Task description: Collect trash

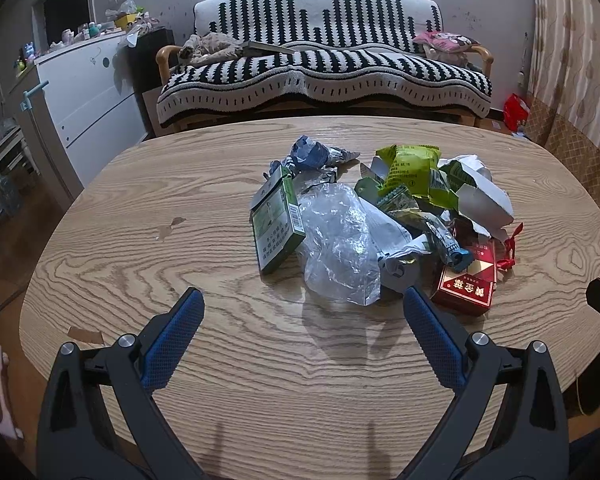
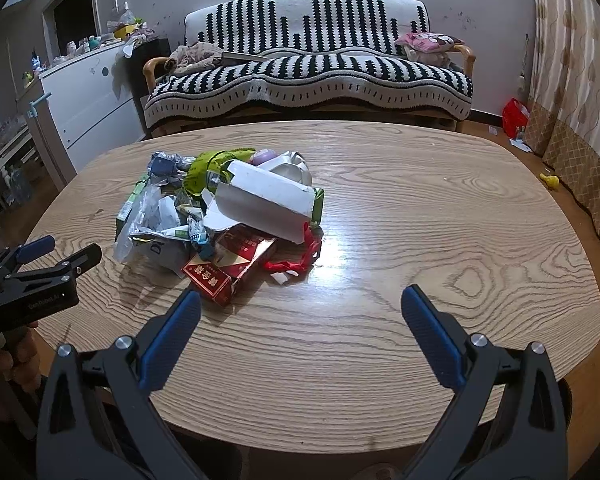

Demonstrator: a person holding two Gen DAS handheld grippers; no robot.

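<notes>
A heap of trash lies on the oval wooden table (image 1: 220, 360): a green cigarette box (image 1: 274, 226), a clear plastic bag (image 1: 338, 240), a green snack packet (image 1: 410, 170), a torn white carton (image 1: 484, 196), a red cigarette box (image 1: 466, 286) and a crumpled blue wrapper (image 1: 310, 152). My left gripper (image 1: 302, 300) hovers open just short of the plastic bag, holding nothing. My right gripper (image 2: 300, 300) is open over bare table, to the right of the red box (image 2: 226, 270) and white carton (image 2: 264, 200). The left gripper (image 2: 56, 256) also shows at the right wrist view's left edge.
A black-and-white striped sofa (image 1: 324, 76) stands behind the table. A white cabinet (image 1: 88, 92) with clutter on top is at the left. A red bag (image 2: 515, 117) and a small yellow object (image 2: 550, 180) lie on the floor at the right, by the curtain.
</notes>
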